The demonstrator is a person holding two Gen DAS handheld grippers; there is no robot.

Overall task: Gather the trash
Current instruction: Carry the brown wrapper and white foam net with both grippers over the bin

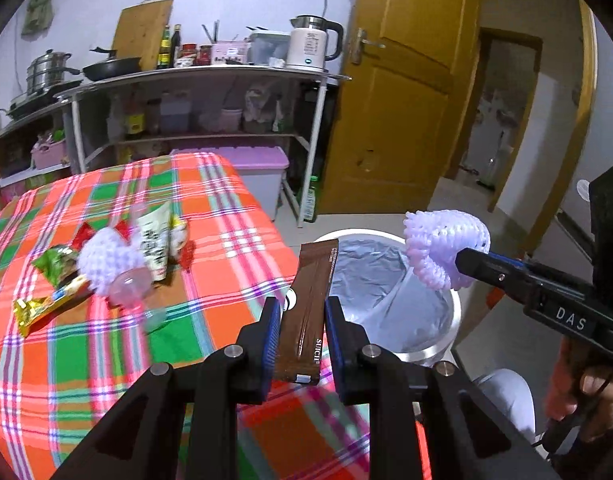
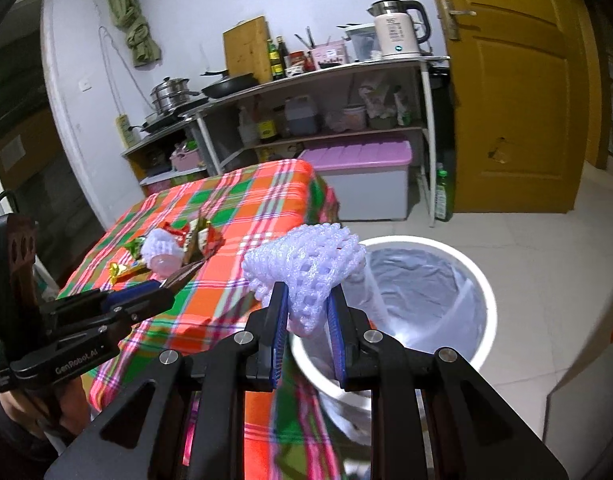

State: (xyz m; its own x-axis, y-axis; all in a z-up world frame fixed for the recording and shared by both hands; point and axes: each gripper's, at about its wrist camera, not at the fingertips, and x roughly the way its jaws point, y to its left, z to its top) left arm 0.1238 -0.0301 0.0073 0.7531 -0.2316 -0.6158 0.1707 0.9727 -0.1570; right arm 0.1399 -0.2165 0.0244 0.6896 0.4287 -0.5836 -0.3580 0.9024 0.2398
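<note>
Right wrist: foam net (image 2: 306, 276) (pinched) between tool (image 2: 306, 312) pads.

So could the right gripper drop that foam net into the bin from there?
Probably yes. The right gripper holds the foam net by the bin rim, and the lined opening is uncovered; it may need a slight move inward.

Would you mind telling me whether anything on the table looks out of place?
Yes: loose trash sits piled on the plaid tablecloth: crumpled snack wrappers, a white foam net and a tipped clear plastic cup.
</note>
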